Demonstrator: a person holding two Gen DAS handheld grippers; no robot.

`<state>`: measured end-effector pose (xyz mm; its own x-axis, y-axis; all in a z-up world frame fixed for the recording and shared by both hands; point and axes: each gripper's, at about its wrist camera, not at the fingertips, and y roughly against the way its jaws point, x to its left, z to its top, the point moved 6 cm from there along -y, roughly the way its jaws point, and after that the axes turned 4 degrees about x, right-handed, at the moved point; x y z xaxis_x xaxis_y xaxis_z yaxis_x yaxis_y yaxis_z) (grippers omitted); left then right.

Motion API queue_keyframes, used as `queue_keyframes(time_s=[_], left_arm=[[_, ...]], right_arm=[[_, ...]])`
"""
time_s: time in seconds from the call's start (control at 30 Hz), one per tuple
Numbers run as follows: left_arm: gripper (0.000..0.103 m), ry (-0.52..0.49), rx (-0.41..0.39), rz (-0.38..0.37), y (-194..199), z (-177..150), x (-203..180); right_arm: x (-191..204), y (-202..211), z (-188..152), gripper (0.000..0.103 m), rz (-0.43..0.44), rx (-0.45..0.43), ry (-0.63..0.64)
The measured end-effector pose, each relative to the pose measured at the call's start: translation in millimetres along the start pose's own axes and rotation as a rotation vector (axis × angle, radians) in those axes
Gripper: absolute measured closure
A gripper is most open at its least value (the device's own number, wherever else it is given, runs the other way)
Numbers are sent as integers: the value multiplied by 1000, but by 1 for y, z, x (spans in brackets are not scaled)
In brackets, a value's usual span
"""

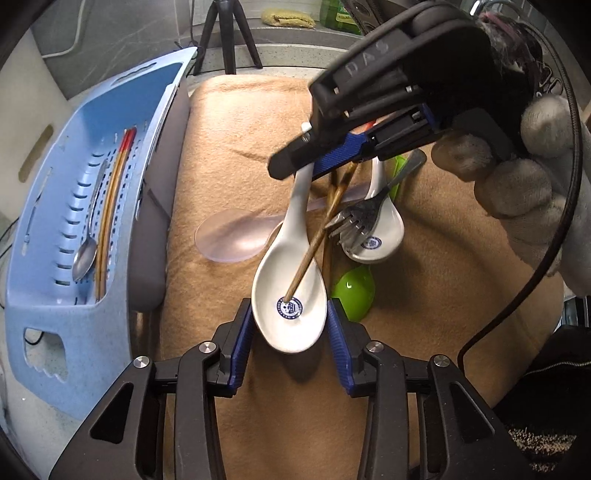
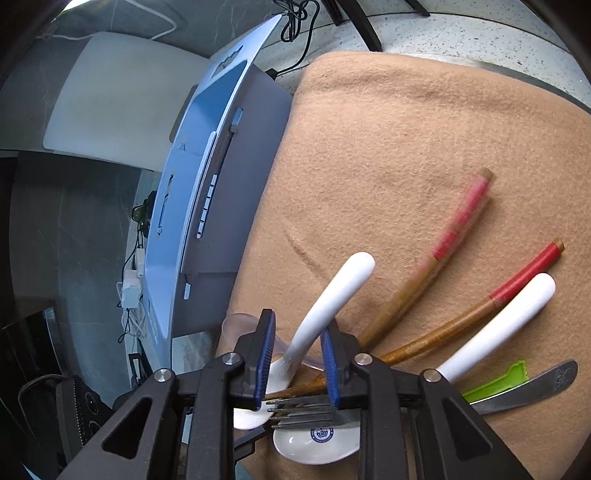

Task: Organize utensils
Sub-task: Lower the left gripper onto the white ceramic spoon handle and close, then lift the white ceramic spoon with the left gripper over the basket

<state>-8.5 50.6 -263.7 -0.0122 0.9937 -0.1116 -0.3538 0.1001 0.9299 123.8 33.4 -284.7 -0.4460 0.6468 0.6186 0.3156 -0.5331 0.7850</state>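
A white ceramic spoon (image 1: pixel 291 314) lies in the pile on the tan cloth (image 1: pixel 229 118). My left gripper (image 1: pixel 290 334) is shut on its bowl, one pad on each side. My right gripper (image 2: pixel 297 325) is shut on the same spoon's handle (image 2: pixel 332 291), which crosses the jaws at a slant; from the left wrist it reaches in from above (image 1: pixel 295 170). A brown chopstick (image 1: pixel 306 258) rests with its tip in the held bowl. A second white spoon (image 1: pixel 373 236), a metal fork (image 2: pixel 299 410), a green spoon (image 1: pixel 352 291) and a clear plastic spoon (image 1: pixel 236 236) crowd around.
A blue basket (image 1: pixel 44 221) stands left of the cloth with a metal spoon (image 1: pixel 86 254) and red-topped chopsticks (image 1: pixel 110 206) inside. Two red-topped chopsticks (image 2: pixel 480 306) lie right of the pile, the farther one blurred. A gloved hand (image 1: pixel 535 166) holds the right gripper. A tripod (image 1: pixel 225 33) stands behind.
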Motion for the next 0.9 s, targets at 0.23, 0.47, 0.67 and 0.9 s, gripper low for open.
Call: queue_keyframes(time_s=[0.23, 0.47, 0.67, 0.9], left_arm=[[67, -8, -10, 4, -7, 12, -4], [67, 25, -23, -3, 3, 11, 0], [67, 73, -48, -14, 20, 1, 7], [67, 105, -86, -4, 43, -5, 16]], right_arm=[[-11, 7, 1, 89, 13, -6, -21], [-11, 13, 0, 90, 46, -8, -25], [9, 10, -4, 91, 73, 2, -2], [40, 8, -7, 91, 103, 0, 28]])
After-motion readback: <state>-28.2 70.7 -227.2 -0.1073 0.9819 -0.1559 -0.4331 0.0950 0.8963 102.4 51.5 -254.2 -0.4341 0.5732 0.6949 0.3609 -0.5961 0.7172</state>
